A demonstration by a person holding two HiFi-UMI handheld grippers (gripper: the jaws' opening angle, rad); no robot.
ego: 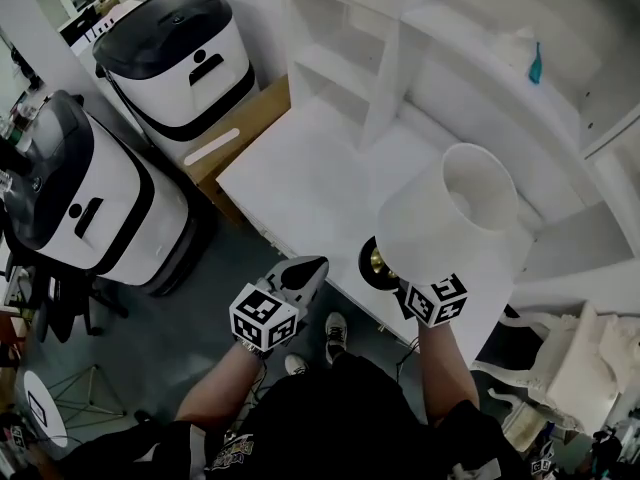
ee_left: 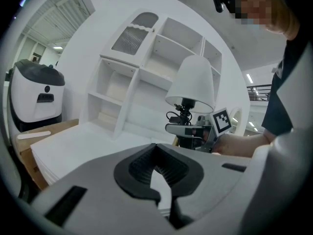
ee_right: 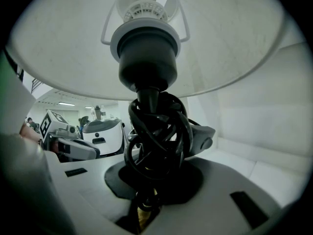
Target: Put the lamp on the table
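Tangled cord (ee_right: 157, 133) over lamp (ee_right: 146, 58) stem

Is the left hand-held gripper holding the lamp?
No, the right hand-held gripper grips the lamp by its stem, while the left hand-held gripper holds nothing.

My head view looks steeply down from over the near edge of the table (ego: 300, 168). My left gripper view faces low across the table toward the shelves (ee_left: 146, 67), with the lamp (ee_left: 193, 82) nearby. My right gripper view sits close under the lampshade (ee_right: 230, 43), looking up. All share the lamp.
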